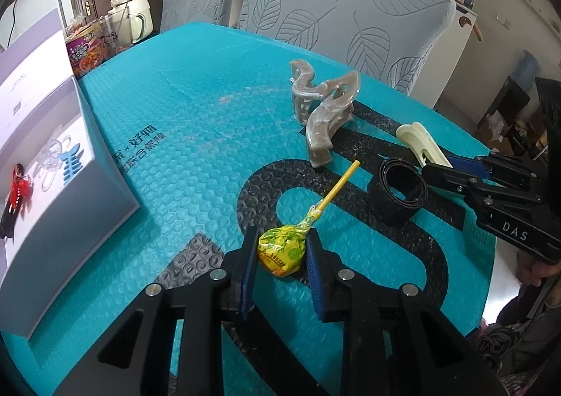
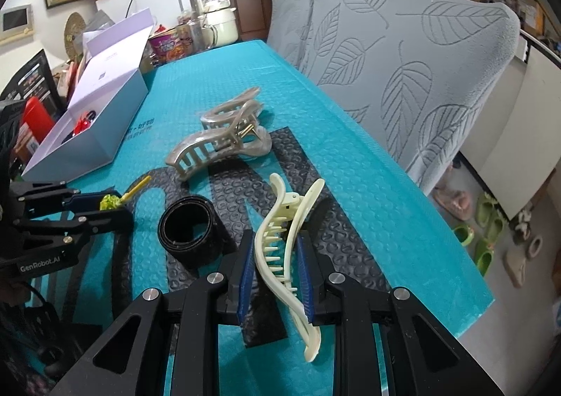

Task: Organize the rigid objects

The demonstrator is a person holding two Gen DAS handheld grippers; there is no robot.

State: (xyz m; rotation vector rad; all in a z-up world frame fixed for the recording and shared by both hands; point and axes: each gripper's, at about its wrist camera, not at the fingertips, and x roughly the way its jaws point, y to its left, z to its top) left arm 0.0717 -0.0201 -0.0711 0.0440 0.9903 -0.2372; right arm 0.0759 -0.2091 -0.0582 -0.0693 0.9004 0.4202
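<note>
Both claws are working at once. Your left claw (image 1: 280,255) is clenching on the yellow-wrapped lollipop (image 1: 280,250), pads pressing either side of the candy head, stick pointing away ahead of the claw. The lollipop is sitting low, at or just above the bench (image 1: 196,122); you cannot tell which.

Your right claw (image 2: 275,273) is closing on the cream hair clip (image 2: 280,255), blue pads touching both flanks of its toothed middle, the clip's long ends running out ahead of and behind the jaws.

Judged step: pick-up, both items gripped, neither yet carried. The open white box (image 1: 66,164) is lying well off to the left of the left claw, already holding a red clip and a blue one. The black strap roll (image 1: 399,191) is waiting between the two claws; the beige hair clip (image 1: 322,115) is lying ahead of the left claw.

Next move, as a judgement: lift clear, then swing leftward to the box. The right claw is facing the longer reach, across the strap roll.
</note>
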